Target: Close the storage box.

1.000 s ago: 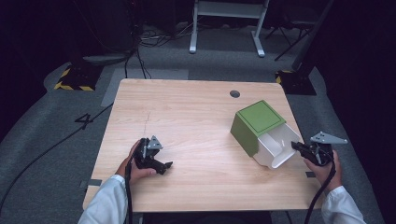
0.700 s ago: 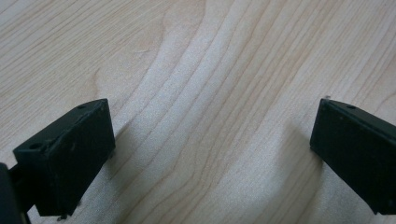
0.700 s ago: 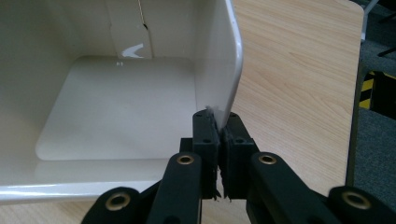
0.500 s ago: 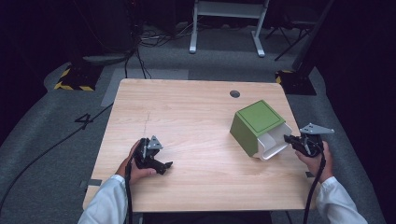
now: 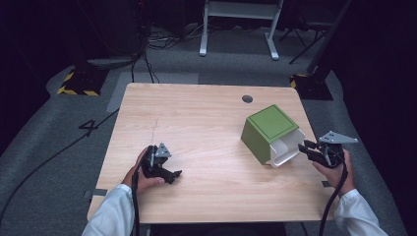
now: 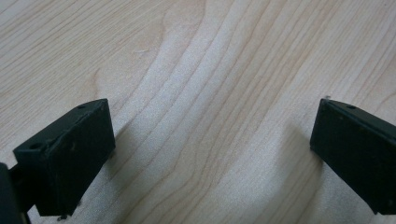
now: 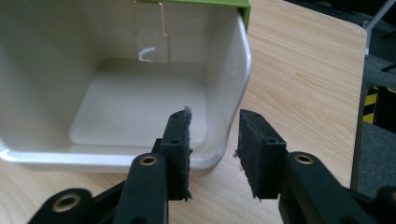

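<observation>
Right gripper point(image 7: 212, 154), jaws parted, is straddling the white drawer point(image 7: 116, 93) rim; left gripper point(image 5: 164, 169) is lying released, lower left.

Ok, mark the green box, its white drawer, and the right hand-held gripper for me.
green box point(image 5: 269, 123), high view, on its green top face.
white drawer point(image 7: 135, 105), right gripper view, on its inner floor.
right hand-held gripper point(image 7: 212, 140), right gripper view, between its fingertips.

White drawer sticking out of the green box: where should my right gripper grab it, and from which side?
Take the white drawer by its front rim, coming from the open end that faces the right gripper. The drawer has thin upright walls and an exposed lip, and the jaws already straddle the near corner, one inside, one outside. The green box covers its rear, so probably no other edge is reachable.
</observation>
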Motion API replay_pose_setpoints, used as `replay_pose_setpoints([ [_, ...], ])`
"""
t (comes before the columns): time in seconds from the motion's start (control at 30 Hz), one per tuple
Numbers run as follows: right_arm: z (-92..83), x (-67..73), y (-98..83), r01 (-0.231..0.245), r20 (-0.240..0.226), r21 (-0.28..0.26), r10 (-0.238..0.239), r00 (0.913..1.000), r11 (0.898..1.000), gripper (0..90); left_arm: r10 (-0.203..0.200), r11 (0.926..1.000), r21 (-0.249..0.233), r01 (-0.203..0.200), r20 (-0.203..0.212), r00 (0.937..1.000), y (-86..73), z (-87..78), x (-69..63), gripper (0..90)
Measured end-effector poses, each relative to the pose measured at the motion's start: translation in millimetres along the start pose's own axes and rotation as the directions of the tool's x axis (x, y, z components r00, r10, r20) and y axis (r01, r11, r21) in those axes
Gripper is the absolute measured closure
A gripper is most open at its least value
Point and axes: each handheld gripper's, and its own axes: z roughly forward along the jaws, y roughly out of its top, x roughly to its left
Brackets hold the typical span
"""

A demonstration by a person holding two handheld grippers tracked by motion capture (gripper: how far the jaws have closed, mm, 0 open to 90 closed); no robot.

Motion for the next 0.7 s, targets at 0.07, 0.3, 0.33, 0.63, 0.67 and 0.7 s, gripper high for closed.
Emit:
replay_pose_setpoints([
  [0.07, -5.1, 2.0, -2.3, -0.003, -0.017, -0.015, 0.003, 0.9999, 1.0, 62.4, 0.0, 1.0, 0.0, 0.0, 0.0, 1.0, 0.0, 0.0, 0.0, 0.2],
  [0.3, -14.3, 19.1, -11.9, 0.026, -0.103, -0.024, -0.028, 0.9943, 0.999, 59.1, 0.0, 1.0, 0.0, 0.0, 0.0, 1.0, 0.0, 0.0, 0.0, 0.2],
  [0.33, -14.2, 20.9, -12.9, 0.029, -0.112, -0.023, -0.031, 0.9932, 0.999, 59.1, 0.0, 1.0, 0.0, 0.0, 0.0, 1.0, 0.0, 0.0, 0.0, 0.2],
  [0.63, 0.9, 38.3, -21.5, 0.063, -0.169, 0.023, -0.058, 0.9839, 0.998, 58.8, 0.0, 1.0, 0.0, 0.0, 0.0, 1.0, 0.0, 0.0, 0.0, 0.2],
  [0.67, 1.6, 38.2, -21.2, 0.06, -0.171, 0.019, -0.056, 0.9837, 0.998, 58.9, 0.003, 1.0, -0.001, -0.003, 0.001, 1.0, 0.1, 0.1, 0.2, 0.2],
  [0.7, 2.4, 38.4, -20.9, 0.057, -0.17, 0.016, -0.053, 0.9839, 0.998, 58.8, 0.0, 1.0, 0.0, 0.0, 0.0, 1.0, 0.0, 0.0, 0.0, 0.2],
])
